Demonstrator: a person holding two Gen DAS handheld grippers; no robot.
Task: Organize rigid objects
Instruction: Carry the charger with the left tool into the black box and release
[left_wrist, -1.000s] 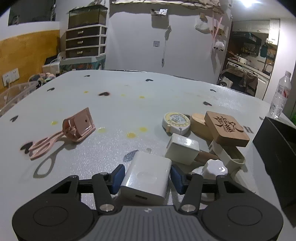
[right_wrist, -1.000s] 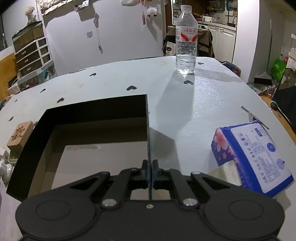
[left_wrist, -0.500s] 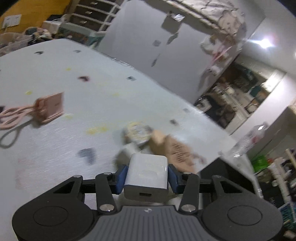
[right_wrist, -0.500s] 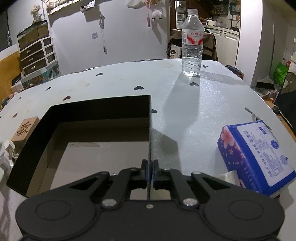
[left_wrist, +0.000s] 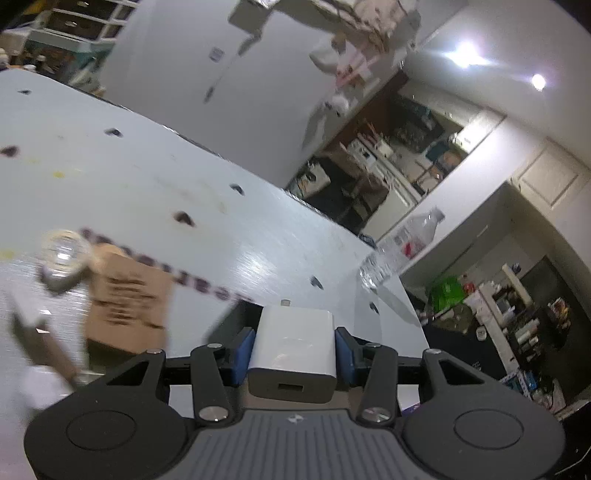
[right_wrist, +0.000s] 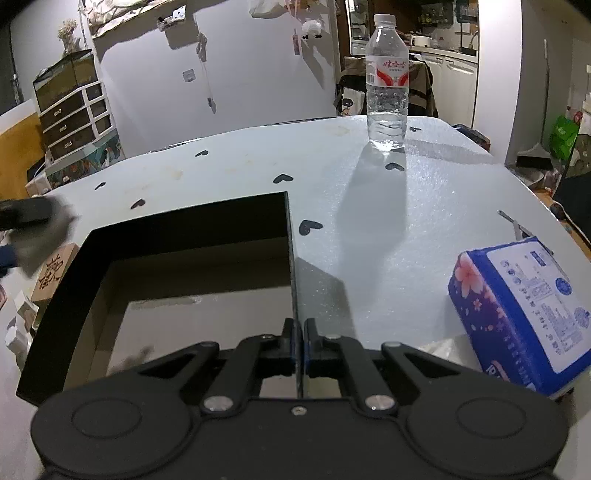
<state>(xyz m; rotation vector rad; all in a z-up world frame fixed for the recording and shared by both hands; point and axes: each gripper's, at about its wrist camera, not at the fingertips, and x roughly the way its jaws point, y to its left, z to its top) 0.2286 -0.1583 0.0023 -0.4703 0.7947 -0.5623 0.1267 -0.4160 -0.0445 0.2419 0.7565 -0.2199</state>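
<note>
My left gripper (left_wrist: 294, 349) is shut on a white charger block (left_wrist: 294, 343) and holds it in the air, near the black box's rim (left_wrist: 236, 314). Below left, blurred, lie a wooden stamp block (left_wrist: 129, 295) and a round tape measure (left_wrist: 62, 258). My right gripper (right_wrist: 298, 341) is shut on the right wall of the open black box (right_wrist: 177, 229), whose brown floor shows empty. The left gripper shows as a blur at the left edge of the right wrist view (right_wrist: 33, 229), above the wooden block (right_wrist: 53, 269).
A water bottle (right_wrist: 387, 85) stands at the table's far side; it also shows in the left wrist view (left_wrist: 402, 247). A blue tissue pack (right_wrist: 517, 314) lies right of the box. Small white objects (right_wrist: 18, 325) lie left of the box.
My left gripper has lifted the white charger off the table and swung right toward the black box. My right gripper has stayed clamped on the box wall.
</note>
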